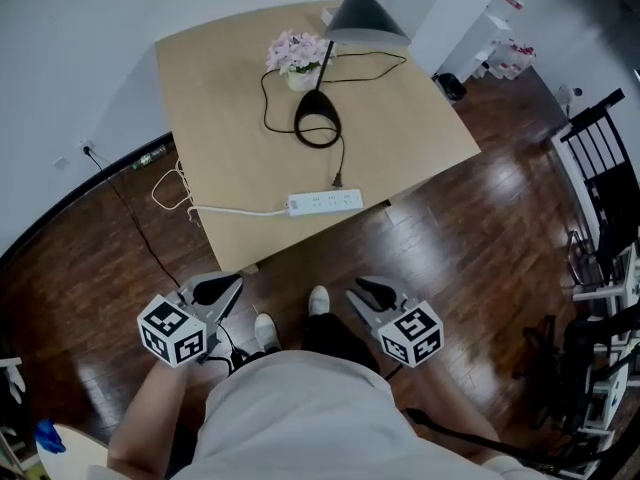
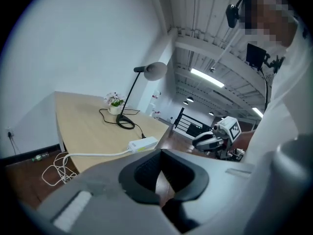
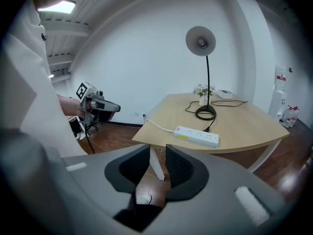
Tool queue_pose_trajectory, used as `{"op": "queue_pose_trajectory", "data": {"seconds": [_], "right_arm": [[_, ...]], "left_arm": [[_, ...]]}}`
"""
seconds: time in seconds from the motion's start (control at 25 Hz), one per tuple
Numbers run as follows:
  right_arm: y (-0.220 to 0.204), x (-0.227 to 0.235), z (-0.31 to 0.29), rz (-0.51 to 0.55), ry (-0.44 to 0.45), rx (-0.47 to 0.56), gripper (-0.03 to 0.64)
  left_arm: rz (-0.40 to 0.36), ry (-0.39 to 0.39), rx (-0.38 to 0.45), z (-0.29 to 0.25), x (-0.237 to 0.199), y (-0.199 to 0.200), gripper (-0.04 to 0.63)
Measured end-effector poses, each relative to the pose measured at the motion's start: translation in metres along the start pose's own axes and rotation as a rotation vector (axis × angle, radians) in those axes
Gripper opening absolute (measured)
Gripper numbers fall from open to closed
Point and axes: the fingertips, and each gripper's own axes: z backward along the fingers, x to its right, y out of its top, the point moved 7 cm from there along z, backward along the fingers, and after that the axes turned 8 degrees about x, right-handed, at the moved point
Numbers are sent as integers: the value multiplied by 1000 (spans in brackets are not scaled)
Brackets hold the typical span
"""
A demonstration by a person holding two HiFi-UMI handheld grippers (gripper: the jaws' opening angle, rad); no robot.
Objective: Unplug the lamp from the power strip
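Note:
A black desk lamp (image 1: 318,126) with a cone shade (image 1: 362,13) stands on the wooden table (image 1: 230,88). Its black cord runs to a plug (image 1: 338,179) at the far side of the white power strip (image 1: 325,202), which lies by the table's near edge. The lamp (image 3: 200,38), plug (image 3: 209,128) and strip (image 3: 197,136) also show in the right gripper view, where the plug looks seated in the strip. My left gripper (image 1: 222,286) and right gripper (image 1: 368,290) hang over the floor short of the table. Both are open and hold nothing, as each own view confirms: left gripper (image 2: 160,173), right gripper (image 3: 157,165).
A pot of pink flowers (image 1: 300,60) sits beside the lamp. The strip's white cable drops off the table's left edge to a coil on the floor (image 1: 170,186). Black chairs and racks (image 1: 605,158) stand to the right. The person's shoes (image 1: 265,328) are between the grippers.

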Motion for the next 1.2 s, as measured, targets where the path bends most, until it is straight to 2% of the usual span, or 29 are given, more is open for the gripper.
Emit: {"op": "queue_pose_trajectory", "data": {"seconds": [0.28,0.48,0.68,0.76,0.88,1.04,1.2], "right_arm": [[-18,-42,73,0,25,66,100],[-32,-71,136,38,84,124,100],[-69,-102,203,18,111,171,100],[-80,-112,221,19,110,172,100],[-86,-120,243,24,87,196,100],[-88,-130,261,23,43,249,106],[-88,-158,280,4,8,260,107]], "left_arm": [[-42,-27,61,33,76,4,6],[-83,22,97,60,150,2,5],[-174,39,98,73,221,-16,5],[-177,18,85,75,246,-28,5],[-228,-28,59,79,276,-39,5],[-293,-77,48,87,301,-45,5],[-343,-102,50,109,326,-42,6]]}}
